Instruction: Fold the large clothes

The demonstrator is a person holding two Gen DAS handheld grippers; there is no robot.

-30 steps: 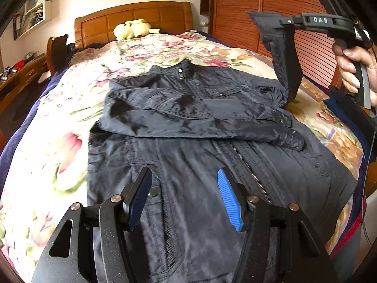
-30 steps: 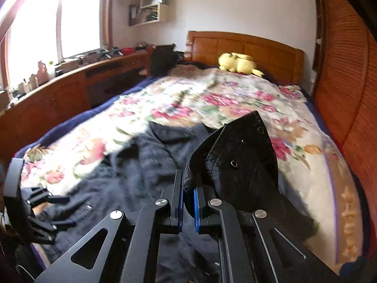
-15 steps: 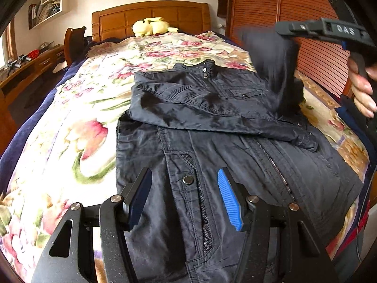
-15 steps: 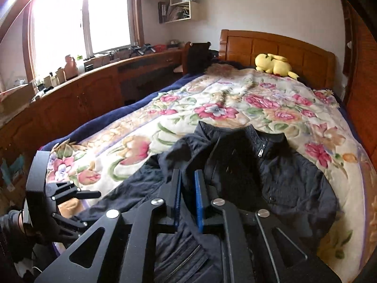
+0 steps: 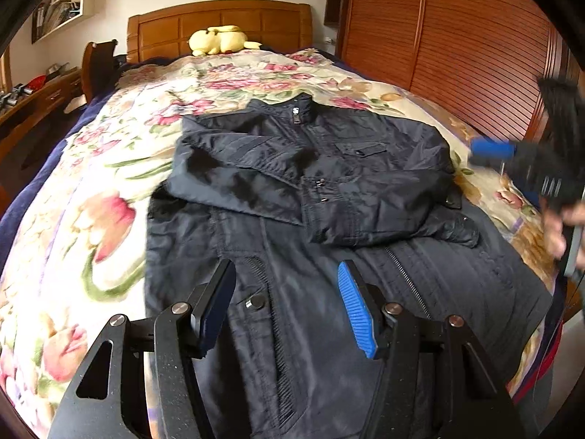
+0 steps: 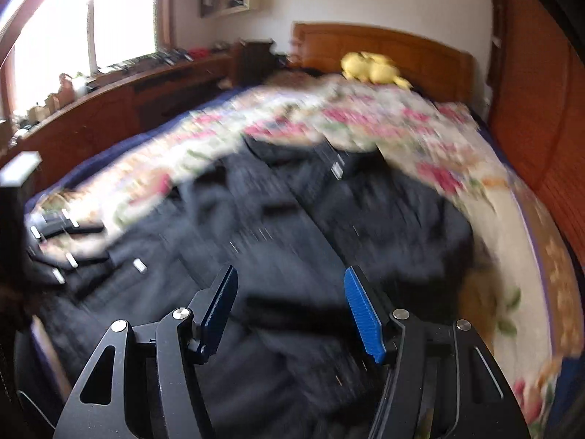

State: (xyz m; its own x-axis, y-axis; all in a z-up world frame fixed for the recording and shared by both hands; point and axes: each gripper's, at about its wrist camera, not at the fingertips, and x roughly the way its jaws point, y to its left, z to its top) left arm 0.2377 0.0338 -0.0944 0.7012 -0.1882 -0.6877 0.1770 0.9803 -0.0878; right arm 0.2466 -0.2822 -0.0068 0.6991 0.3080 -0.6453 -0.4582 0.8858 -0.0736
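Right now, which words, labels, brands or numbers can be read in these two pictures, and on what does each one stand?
No text can be read with certainty.
Right hand-held gripper: the left wrist view shows pale lettering on its black body, too blurred to read.
Jacket: no legible label or brand.
Wall shelf: its contents are too small to read.

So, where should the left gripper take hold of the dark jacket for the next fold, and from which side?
Probably the hem corner of the dark jacket nearest the left gripper, approached from the foot of the bed. Both sleeves already lie folded across the chest, so the long lower half remains flat and free. The right gripper, also open, could take the opposite corner.
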